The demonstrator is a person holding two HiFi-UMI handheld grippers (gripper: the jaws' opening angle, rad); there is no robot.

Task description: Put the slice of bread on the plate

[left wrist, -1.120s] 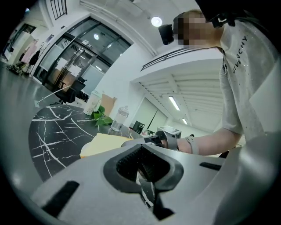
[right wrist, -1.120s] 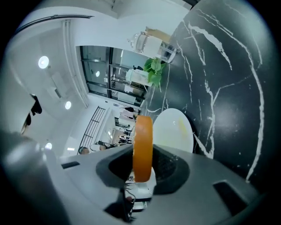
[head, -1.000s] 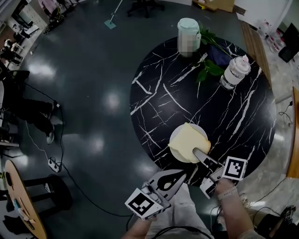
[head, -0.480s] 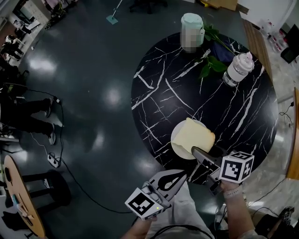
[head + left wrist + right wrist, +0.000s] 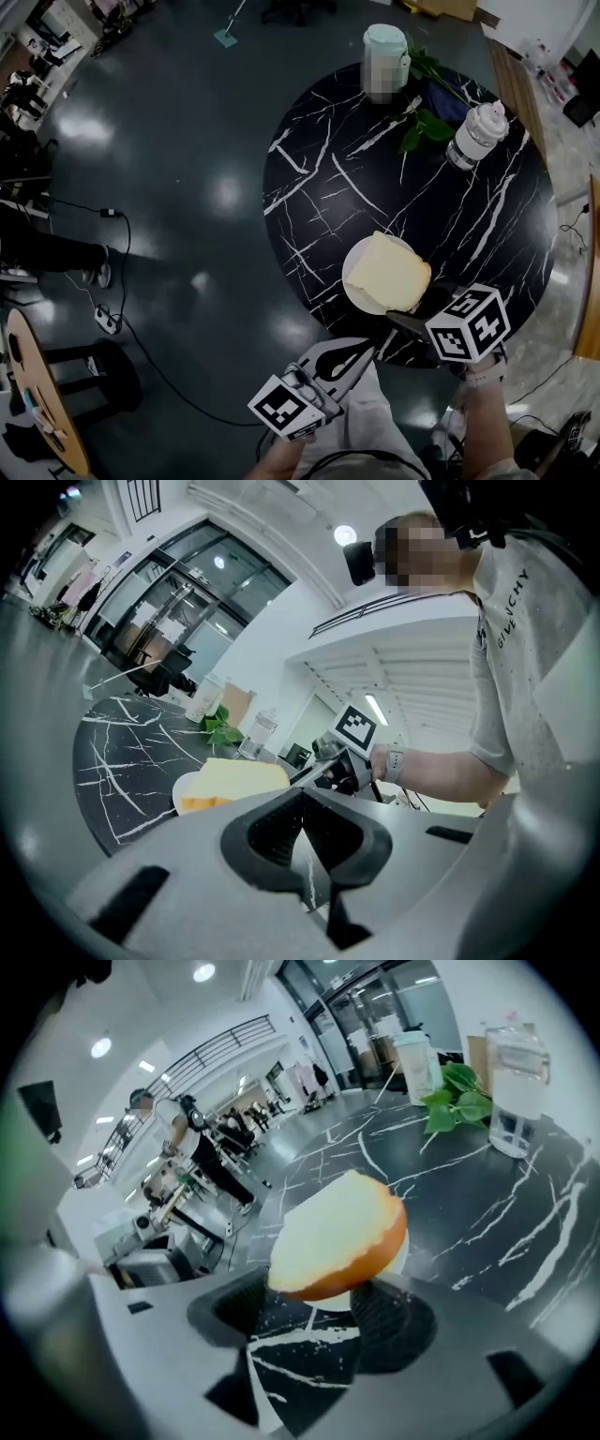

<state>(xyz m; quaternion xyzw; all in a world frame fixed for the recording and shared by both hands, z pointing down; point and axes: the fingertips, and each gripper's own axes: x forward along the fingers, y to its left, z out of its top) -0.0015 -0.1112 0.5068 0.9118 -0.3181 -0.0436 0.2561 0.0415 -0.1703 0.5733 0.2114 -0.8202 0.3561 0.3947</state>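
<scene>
A pale slice of bread [image 5: 389, 270] with a brown crust lies flat on the white plate [image 5: 349, 277], near the front edge of the table. My right gripper [image 5: 419, 314] sits just at the slice's near right edge, pointing down at it. In the right gripper view its jaws [image 5: 314, 1321] stand wide open. The bread [image 5: 337, 1232] rests on the plate [image 5: 401, 1252] just ahead of the pads, which do not press on it. My left gripper [image 5: 356, 354] hovers off the table's front edge, shut and empty. Its own view shows the bread [image 5: 239, 775] and the right gripper [image 5: 314, 772].
The round black marble table [image 5: 328, 187] carries a green-lidded cup [image 5: 384, 56], a clear lidded jar [image 5: 478, 136] and leafy green stems [image 5: 427, 122] at its far side. A wooden table edge [image 5: 37, 394] and floor cables [image 5: 112, 328] lie to the left.
The right gripper's jaws opened and let go of the bread, which now lies flat on the plate. Its wrist rolled, turning the marker cube upward. The left gripper stayed put.
</scene>
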